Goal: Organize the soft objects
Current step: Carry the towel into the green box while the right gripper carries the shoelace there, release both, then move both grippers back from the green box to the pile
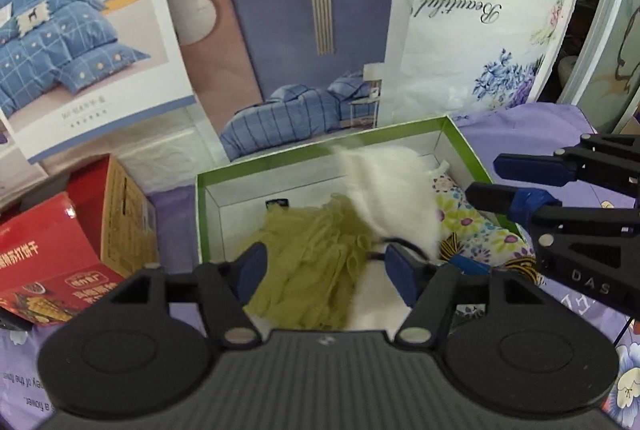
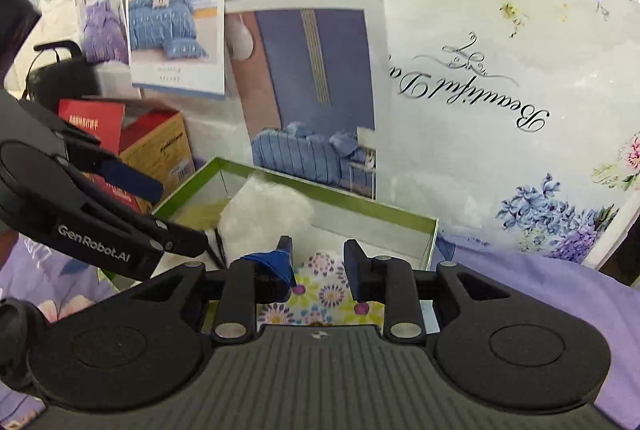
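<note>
Soft things are piling up in the green-rimmed box [image 1: 452, 126], which sits on a purple flowered bedsheet [image 1: 560, 118] toward its far edge, below the posters: a yellow-green mesh sponge [image 1: 312, 262], a white fluffy piece [image 1: 392, 190] blurred above the middle, and a flowered cloth [image 1: 476, 226] at the right end.

My left gripper [image 1: 326, 266] is over the near wall of the box, jaws well apart with the mesh sponge showing between them but the pads not pressing on it. My right gripper [image 2: 318, 264] has its jaws only a little apart, nothing between them, the flowered cloth lying below.

I judge this to be the let-go of the white piece into the box. To do it well I'd keep both pairs of jaws clear of the fluff as it settles, lift straight up so no fibres or mesh snag on the pads, and watch the thin black cord [image 1: 404, 244] by my left jaw, which could catch.

From the left wrist I see the mesh sponge in full, a yellow-and-black striped thing [image 1: 520, 266] at the box's near right corner, and the right gripper [image 1: 520, 186] from the side. From the right wrist the sponge is only a green sliver [image 2: 200, 212] behind the left gripper [image 2: 168, 214], but the flowered cloth [image 2: 324, 290] and the bare far right corner of the box [image 2: 434, 226] are plain. The red cartons [image 1: 60, 250] stand left of the box.
</note>
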`<state>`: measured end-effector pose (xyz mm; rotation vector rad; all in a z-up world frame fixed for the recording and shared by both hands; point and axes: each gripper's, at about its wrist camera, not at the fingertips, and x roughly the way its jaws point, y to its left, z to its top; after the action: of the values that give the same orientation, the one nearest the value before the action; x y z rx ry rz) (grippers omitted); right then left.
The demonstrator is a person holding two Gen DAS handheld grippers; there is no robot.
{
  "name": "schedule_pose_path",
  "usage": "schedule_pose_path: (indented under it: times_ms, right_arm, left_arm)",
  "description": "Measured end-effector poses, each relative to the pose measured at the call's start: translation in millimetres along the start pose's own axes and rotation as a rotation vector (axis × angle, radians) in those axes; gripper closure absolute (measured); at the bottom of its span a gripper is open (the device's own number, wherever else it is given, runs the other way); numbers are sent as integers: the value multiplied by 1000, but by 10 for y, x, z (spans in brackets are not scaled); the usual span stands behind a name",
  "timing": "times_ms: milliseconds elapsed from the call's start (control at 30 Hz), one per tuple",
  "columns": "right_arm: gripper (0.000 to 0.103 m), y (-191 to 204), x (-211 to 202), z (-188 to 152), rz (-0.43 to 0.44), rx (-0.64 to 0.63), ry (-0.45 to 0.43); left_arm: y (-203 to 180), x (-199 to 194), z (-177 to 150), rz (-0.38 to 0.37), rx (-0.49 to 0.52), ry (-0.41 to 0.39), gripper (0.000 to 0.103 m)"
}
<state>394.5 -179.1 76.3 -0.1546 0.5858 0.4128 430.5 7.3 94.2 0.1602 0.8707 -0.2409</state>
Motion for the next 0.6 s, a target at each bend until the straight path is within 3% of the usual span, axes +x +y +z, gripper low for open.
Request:
schedule_pose_path:
  times_ms: [267,600]
  right_arm:
    - [86,-78,-261,-90,-22,51,9]
    - [82,64,-984,-473,-41,72,36]
  left_arm:
    - [91,-406,-126,6,-33,-40,35]
    - [-393,-1223,-869,-6,58,-131,33]
